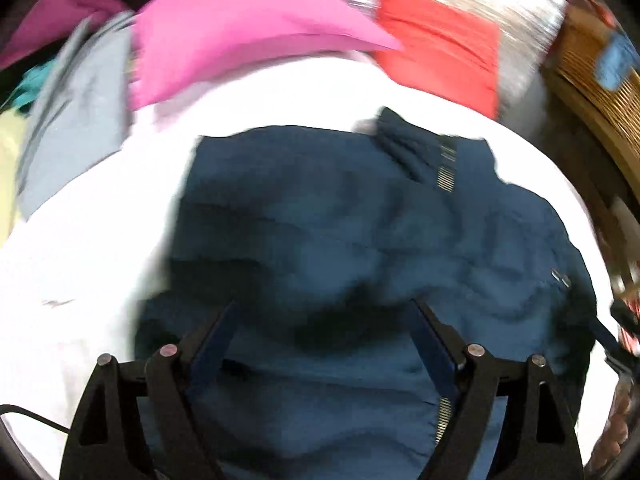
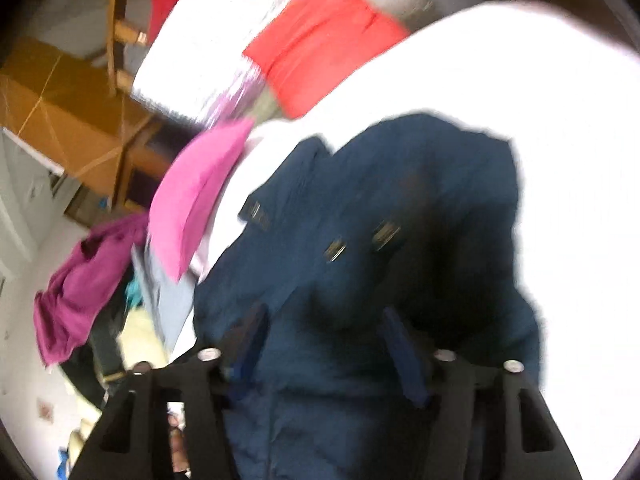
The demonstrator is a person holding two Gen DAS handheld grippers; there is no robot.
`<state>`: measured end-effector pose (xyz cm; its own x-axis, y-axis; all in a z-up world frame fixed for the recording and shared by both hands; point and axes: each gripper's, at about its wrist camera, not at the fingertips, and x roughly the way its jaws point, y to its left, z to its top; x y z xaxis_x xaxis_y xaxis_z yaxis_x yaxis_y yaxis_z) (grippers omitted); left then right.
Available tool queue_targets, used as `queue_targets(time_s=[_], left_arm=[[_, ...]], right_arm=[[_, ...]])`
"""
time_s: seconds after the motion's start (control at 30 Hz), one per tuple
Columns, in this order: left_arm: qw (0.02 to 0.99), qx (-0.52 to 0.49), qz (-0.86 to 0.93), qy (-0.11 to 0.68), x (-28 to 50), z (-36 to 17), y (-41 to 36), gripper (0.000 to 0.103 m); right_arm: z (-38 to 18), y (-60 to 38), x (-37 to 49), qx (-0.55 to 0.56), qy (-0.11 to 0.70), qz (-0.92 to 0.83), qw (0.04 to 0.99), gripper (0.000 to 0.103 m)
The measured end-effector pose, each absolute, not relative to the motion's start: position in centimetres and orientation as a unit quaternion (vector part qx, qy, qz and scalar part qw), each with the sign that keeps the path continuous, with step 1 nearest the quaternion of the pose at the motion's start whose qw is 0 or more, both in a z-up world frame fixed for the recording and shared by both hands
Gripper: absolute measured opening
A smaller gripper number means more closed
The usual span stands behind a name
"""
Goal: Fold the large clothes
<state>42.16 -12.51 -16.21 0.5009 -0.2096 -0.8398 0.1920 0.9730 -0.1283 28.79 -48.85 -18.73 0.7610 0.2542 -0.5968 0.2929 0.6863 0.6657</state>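
A dark navy garment with zippers (image 1: 360, 240) lies crumpled on a white table (image 1: 80, 260). My left gripper (image 1: 324, 308) is open, its fingers wide apart just above the near part of the garment. In the right wrist view the same navy garment (image 2: 400, 220) fills the middle, with metal zipper ends showing. My right gripper (image 2: 324, 320) is open too, fingers spread over the cloth. Neither gripper holds anything. Both views are blurred by motion.
A folded pink garment (image 1: 240, 36) and a red one (image 1: 440, 60) lie at the table's far side, a grey one (image 1: 76, 120) at the left. A magenta garment (image 2: 80, 280) hangs off the table edge. A wooden chair (image 2: 120, 32) and a cardboard box (image 2: 60, 120) stand beyond.
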Motion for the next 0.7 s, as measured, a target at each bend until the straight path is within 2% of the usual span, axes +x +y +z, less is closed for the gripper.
queue_targets(time_s=[0.2,0.37,0.4,0.43,0.5,0.7], left_arm=[[0.846,-0.024,-0.069,0.527,43.6,-18.8,-10.1,0.086],[0.846,0.005,-0.073,0.527,42.8,-19.2,-11.2,0.086],[0.847,0.006,-0.074,0.526,42.6,-19.1,-11.2,0.086],[0.847,0.006,-0.074,0.526,42.5,-19.1,-11.1,0.086],[0.846,0.007,-0.074,0.528,42.5,-19.3,-11.1,0.086],[0.844,0.022,-0.071,0.531,43.5,-19.9,-12.6,0.086]], right_arm=[[-20.9,-51.8,28.4,0.431,0.357,-0.045,0.827,0.069],[-21.2,-50.5,29.7,0.396,0.365,-0.044,0.842,0.069],[-21.0,-50.4,29.7,0.386,0.365,-0.043,0.846,0.063],[-20.6,-49.9,29.8,0.373,0.366,-0.045,0.852,0.048],[-20.3,-49.5,29.7,0.36,0.367,-0.04,0.857,0.038],[-22.3,-48.6,31.4,0.351,0.401,-0.046,0.845,0.036]])
